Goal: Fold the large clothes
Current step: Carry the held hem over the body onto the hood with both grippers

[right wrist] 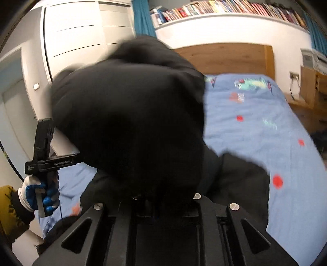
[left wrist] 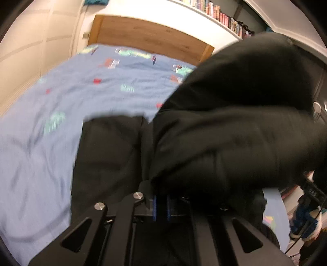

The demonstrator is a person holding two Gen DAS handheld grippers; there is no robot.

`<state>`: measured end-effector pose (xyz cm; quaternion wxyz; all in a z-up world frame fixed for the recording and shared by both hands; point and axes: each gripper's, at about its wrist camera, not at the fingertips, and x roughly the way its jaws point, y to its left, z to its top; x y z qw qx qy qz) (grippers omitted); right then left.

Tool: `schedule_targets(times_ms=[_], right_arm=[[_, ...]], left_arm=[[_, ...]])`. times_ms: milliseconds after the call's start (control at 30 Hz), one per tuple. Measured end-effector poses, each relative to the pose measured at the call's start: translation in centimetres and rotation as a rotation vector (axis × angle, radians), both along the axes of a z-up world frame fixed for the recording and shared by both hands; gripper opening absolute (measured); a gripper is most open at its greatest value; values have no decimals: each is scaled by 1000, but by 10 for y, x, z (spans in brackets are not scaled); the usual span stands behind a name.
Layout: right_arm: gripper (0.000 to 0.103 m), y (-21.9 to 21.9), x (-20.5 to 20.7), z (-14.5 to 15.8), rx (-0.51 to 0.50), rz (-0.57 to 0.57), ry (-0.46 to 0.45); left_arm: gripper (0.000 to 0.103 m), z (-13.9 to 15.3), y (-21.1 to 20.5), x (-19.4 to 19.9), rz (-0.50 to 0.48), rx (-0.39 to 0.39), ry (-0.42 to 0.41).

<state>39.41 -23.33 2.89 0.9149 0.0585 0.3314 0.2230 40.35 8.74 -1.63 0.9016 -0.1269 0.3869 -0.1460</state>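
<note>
We see no container — only our left gripper (left wrist: pixel 160 206), blue pads (left wrist: pixel 154 207) pinched together on the black garment (left wrist: pixel 235 122), which bulges over the blue duvet (left wrist: pixel 71 106). Our right gripper (right wrist: pixel 163 204) is smothered in fabric — its grip we cannot tell.

I count one black garment (left wrist: pixel 235 114), bunched up off my one bed (left wrist: pixel 102 98). I hold two grippers: my left (left wrist: pixel 161 206) and my right (right wrist: pixel 163 202). One wooden headboard (left wrist: pixel 147 36), one shelf of books (right wrist: pixel 235 10), too many to count.
</note>
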Motion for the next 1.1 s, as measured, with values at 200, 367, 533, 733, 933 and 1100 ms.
schedule_targets(times_ms=[200, 367, 533, 733, 933, 1100], right_arm=[[21, -3, -21, -80, -30, -54, 124], [26, -6, -19, -103, -37, -71, 141], [64, 1, -26, -96, -102, -79, 106], [69, -9, -47, -96, -153, -92, 137], [69, -40, -76, -63, -169, -177, 120], [69, -29, -51, -15, -163, -175, 46]], left_arm=[[7, -63, -5, -25, 19, 22, 86], [12, -65, -6, -28, 12, 38, 88], [36, -57, 3, -49, 10, 57, 79], [36, -39, 17, -90, 4, 83, 67], [37, 12, 42, -97, 40, 56, 14], [37, 48, 28, -60, 15, 41, -25]])
